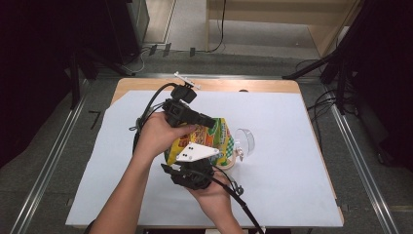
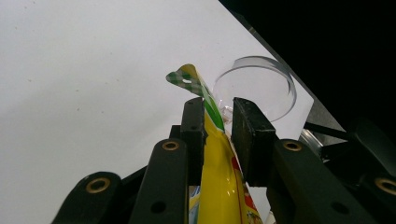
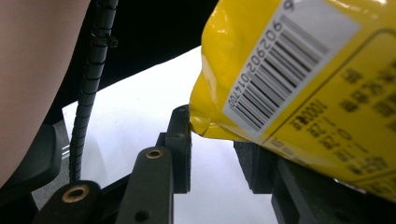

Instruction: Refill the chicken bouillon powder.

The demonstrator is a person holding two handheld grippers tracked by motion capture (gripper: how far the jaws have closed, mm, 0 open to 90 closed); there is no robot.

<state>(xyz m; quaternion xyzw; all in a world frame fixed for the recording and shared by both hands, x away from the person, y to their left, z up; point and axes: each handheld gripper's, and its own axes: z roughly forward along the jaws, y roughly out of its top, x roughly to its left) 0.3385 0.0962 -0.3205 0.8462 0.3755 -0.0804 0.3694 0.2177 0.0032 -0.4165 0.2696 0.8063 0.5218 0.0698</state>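
**Open sheet all round, crowded middle**

The white sheet (image 1: pixel 292 185) lies bare to left, right and far side. At the centre, the yellow snack bag (image 1: pixel 207 141) and the clear glass dish (image 1: pixel 245 141) just beside it block passage, with both hands close around them.

We are holding the left gripper (image 1: pixel 207 120) above the snack bag (image 1: pixel 214 139), jaws pinching its edge, and the right gripper (image 1: pixel 191 171) just below it, jaws apart.

A wooden worktop (image 1: pixel 146 84) carries a pale sheet (image 1: pixel 292 165) that covers nearly all of it (bare wood shows along the far edge). A clear round container (image 1: pixel 245 141) lies on the sheet, tipped on its side, right of centre.
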